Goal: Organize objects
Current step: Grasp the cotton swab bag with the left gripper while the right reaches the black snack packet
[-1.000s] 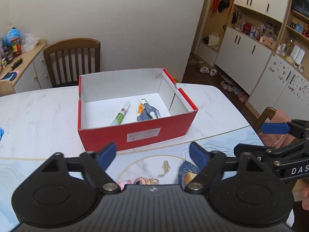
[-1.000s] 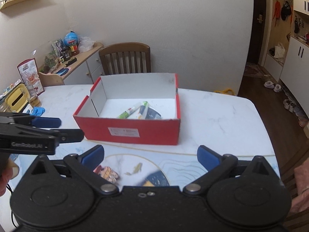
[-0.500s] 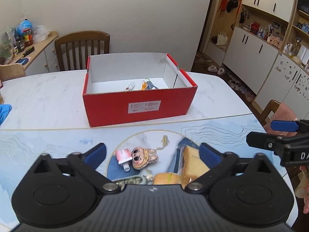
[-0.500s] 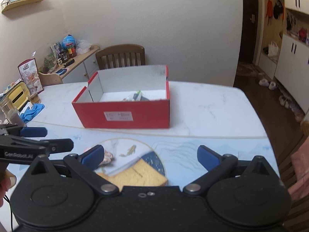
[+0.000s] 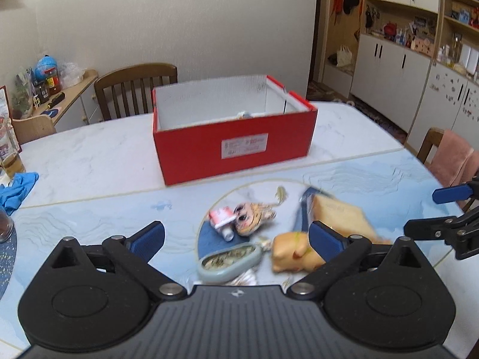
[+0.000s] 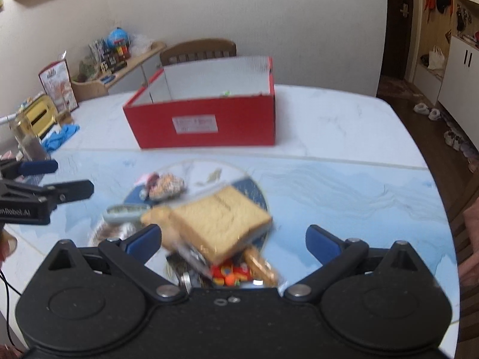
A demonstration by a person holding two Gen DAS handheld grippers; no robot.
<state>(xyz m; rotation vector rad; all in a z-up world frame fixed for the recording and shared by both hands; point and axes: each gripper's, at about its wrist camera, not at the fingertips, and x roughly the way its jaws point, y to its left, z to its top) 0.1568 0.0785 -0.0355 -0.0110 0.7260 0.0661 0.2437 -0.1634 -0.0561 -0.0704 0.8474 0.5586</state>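
Note:
A red shoebox [image 5: 236, 146] with a white inside stands mid-table, also in the right wrist view [image 6: 206, 119]; small items barely show inside. In front of it lies a pile: a small doll [image 5: 251, 217], a red-and-white tube [image 5: 221, 218], a grey oval case [image 5: 227, 261], an orange-yellow toy [image 5: 292, 252] and a wrapped bread slice [image 6: 221, 223]. A colourful packet [image 6: 230, 275] lies near the right gripper. My left gripper [image 5: 236, 236] is open and empty above the pile. My right gripper [image 6: 233, 239] is open and empty over the bread.
A wooden chair [image 5: 134, 89] stands behind the table. A blue glove [image 5: 15, 188] and a glass [image 5: 10, 161] lie at the left edge. A sideboard [image 5: 54, 101] with clutter is far left. A chair with pink cloth [image 5: 452, 158] is at the right.
Both grippers have pulled back from the box and dropped lower toward the table. The pile of loose objects has come into view under them. Both stay open.

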